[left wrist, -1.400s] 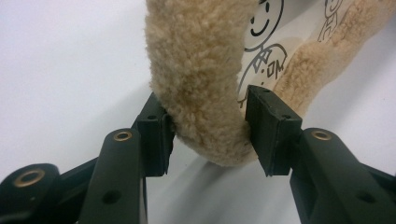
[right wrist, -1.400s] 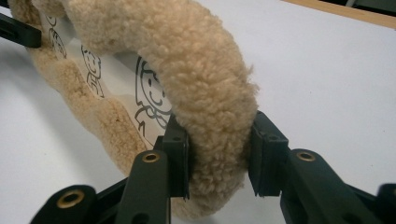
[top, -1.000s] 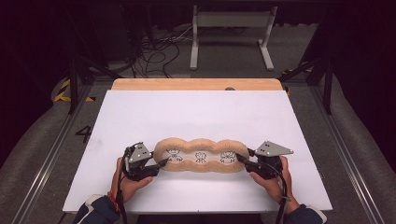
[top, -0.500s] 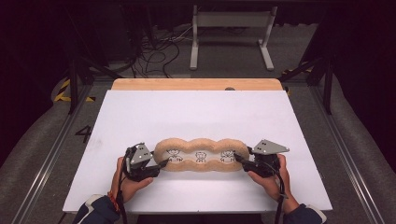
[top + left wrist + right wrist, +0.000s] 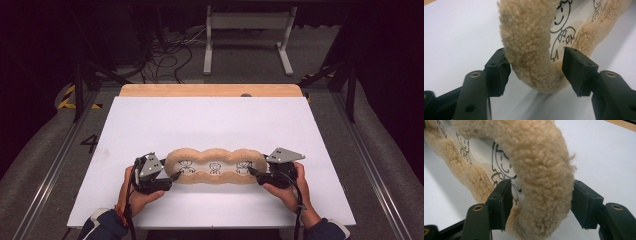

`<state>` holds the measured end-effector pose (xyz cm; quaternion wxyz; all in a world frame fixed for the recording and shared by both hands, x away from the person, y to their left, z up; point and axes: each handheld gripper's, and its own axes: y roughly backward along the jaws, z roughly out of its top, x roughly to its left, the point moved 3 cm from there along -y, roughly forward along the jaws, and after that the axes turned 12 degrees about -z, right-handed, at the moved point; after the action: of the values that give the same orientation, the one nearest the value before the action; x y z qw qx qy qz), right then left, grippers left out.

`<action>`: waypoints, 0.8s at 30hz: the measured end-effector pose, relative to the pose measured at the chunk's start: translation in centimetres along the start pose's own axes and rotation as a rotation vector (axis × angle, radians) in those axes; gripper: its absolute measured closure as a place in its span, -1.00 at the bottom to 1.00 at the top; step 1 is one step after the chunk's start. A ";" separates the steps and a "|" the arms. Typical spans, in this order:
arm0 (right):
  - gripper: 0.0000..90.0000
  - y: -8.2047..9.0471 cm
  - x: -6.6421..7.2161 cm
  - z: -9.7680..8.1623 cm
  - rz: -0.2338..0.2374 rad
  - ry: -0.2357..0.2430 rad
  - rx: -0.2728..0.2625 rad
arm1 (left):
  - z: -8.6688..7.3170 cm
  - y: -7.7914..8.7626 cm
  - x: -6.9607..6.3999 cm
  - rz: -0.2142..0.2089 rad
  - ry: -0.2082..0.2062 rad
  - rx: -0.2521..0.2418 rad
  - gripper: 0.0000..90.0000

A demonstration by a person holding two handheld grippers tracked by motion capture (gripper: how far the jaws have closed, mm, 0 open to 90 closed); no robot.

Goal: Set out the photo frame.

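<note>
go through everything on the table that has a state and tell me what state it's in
Fleece-rimmed mat: lying flat on the white table, its two ends raised between the jaws.
Left claw: open, jaws either side of the fleece rim.
Right claw: open, jaws straddling the rim.

a painted number 4 (image 5: 90,143) is showing on the grey floor (image 5: 45,150) beside the table's left edge.

A white table top (image 5: 215,125) with a wooden strip (image 5: 210,90) along its far edge stands on grey floor (image 5: 380,165), with tangled cables (image 5: 167,52) and a white metal stand (image 5: 247,35) behind in darkness.
</note>
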<state>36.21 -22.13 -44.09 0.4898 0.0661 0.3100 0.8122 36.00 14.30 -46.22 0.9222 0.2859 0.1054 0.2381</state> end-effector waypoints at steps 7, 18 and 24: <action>-0.36 -0.1 0.3 0.1 0.012 0.016 0.008 | 0.1 0.0 -0.1 0.006 -0.014 0.002 -0.29; -0.81 -0.1 0.4 0.2 0.026 0.006 -0.003 | 0.1 -0.1 -0.2 -0.052 -0.017 -0.012 -0.81; -0.88 -0.2 0.4 0.2 0.025 0.009 -0.005 | 0.0 -0.1 -0.3 -0.056 -0.034 -0.003 -0.90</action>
<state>36.17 -21.66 -44.14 0.4783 0.0650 0.3095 0.8193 35.76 14.06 -46.21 0.9306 0.2854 0.0973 0.2075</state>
